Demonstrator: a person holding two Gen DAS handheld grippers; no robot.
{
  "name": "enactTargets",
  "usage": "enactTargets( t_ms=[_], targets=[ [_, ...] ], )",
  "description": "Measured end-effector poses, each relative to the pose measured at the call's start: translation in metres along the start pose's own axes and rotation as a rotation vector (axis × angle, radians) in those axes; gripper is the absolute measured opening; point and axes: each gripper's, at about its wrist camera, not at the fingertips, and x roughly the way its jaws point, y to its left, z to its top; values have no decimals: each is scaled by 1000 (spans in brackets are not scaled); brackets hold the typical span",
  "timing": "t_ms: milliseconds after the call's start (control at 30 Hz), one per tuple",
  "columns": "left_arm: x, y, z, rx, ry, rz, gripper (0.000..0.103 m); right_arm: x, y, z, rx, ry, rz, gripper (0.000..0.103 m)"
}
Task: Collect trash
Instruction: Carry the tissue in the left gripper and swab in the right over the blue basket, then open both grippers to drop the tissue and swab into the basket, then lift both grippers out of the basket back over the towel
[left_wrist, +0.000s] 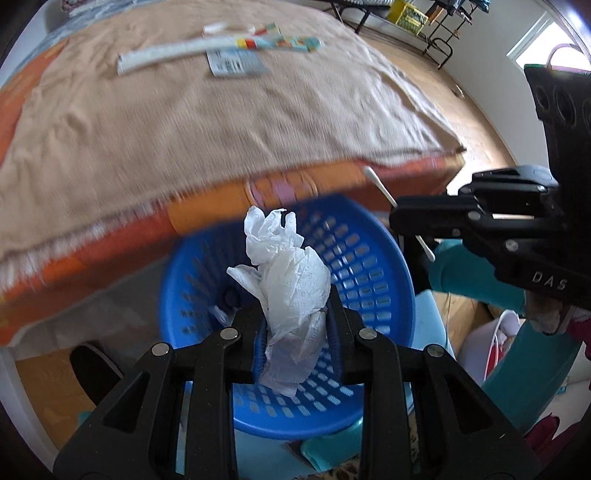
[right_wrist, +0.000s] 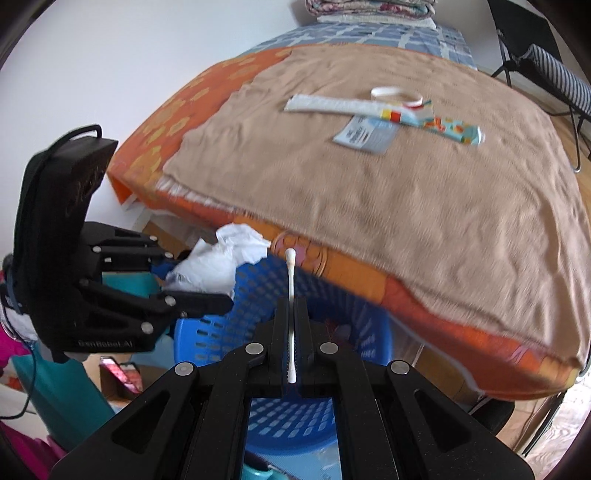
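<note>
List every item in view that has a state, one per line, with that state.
left gripper: shut on crumpled tissue, above the basket
right gripper: shut on cotton swab
blue basket: upright, below both grippers
wrappers: lying flat on the tan cloth

One tissue, one swab, one basket.

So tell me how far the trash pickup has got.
Done: nothing clearly binned. In hand: left gripper clamps a crumpled white tissue, right gripper a white cotton swab, both above the blue perforated plastic basket. Left: wrappers and paper label on the tan blanket.
</note>
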Motion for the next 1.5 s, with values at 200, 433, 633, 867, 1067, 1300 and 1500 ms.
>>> enactTargets(
  t_ms=[200,433,633,867,1067,1300,1500],
  targets=[
    [18,-3,-21,-9,46,-15,27,15,5,-17,1,43,12,1],
    [24,-2,-28,-8,57,-10,27,26,9,-25,1,67,12,1],
    [26,-4,-26,8,58,4,27,30,5,-30,15,80,10,1],
    [31,-3,-25,7,68,54,49,35,-2,-30,46,104,-1,1],
    [32,0,-25,-1,70,51,49,34,-2,-30,47,109,-28,6],
    [30,1,-23,-8,66,49,49,28,-6,-28,67,75,-61,49],
    [24,6,-16,-20,55,40,49,23,-14,-24,85,63,-95,49]
  ],
)
